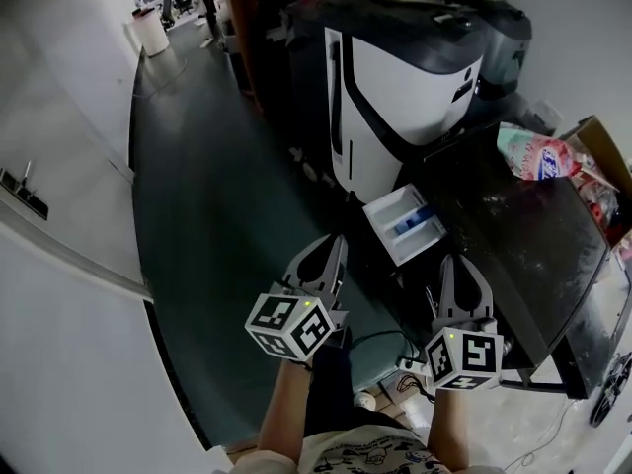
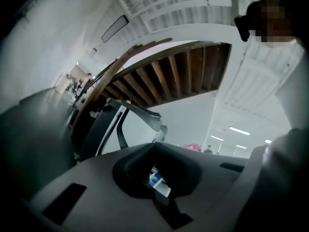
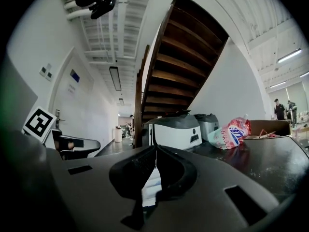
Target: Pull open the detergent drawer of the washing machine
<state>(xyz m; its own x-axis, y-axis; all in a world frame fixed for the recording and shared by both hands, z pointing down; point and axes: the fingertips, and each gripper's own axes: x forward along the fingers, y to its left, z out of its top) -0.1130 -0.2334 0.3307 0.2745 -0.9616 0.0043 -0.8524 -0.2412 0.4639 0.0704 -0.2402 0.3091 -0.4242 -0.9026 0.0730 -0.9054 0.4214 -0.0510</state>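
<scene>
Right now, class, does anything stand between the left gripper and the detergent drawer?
Nothing visible does. In the head view the detergent drawer already juts out open, and only an open gap separates it from the left gripper, whose jaws are shut and empty. The right gripper, also shut, touches nothing either.

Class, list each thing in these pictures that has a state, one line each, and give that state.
Drawer: pulled out, open.
Left gripper: jaws shut, empty.
Right gripper: jaws shut, empty.
Bag: lying on its side.
</scene>
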